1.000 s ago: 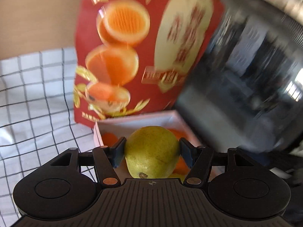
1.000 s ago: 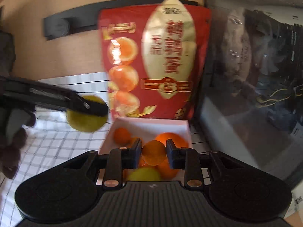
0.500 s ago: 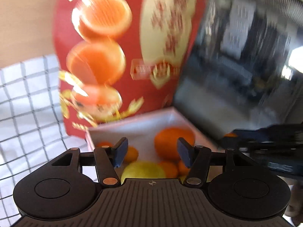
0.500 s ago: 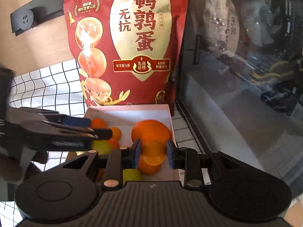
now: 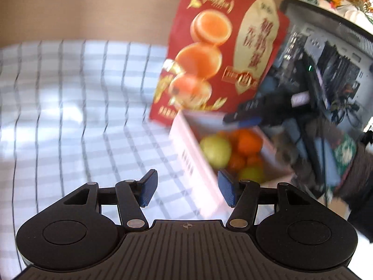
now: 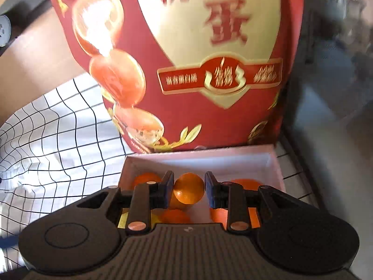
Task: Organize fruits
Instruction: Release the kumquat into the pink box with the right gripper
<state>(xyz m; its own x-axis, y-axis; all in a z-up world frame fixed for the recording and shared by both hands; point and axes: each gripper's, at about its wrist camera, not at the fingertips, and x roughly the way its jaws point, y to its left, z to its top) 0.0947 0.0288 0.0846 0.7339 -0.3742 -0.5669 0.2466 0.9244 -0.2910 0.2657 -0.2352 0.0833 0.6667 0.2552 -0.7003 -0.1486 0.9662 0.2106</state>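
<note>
Behind the white box (image 6: pixel 200 157), the red pouch (image 6: pixel 186 70) is printed "蛋"; other characters are blurred. The right gripper (image 6: pixel 188 187) is opening around a small orange (image 6: pixel 188 187); the left gripper (image 5: pixel 186 190) is held open, empty.

Both tools point forward and downward, one wide, one opening.

The left tool (image 5: pixel 185 189) has its blue pads wide apart, with nothing between them. The right tool (image 6: pixel 188 189) is opening its jaws; a small orange fruit (image 6: pixel 189 187) sits between the pads, with thin gaps at 3 and 9 o'clock.
</note>
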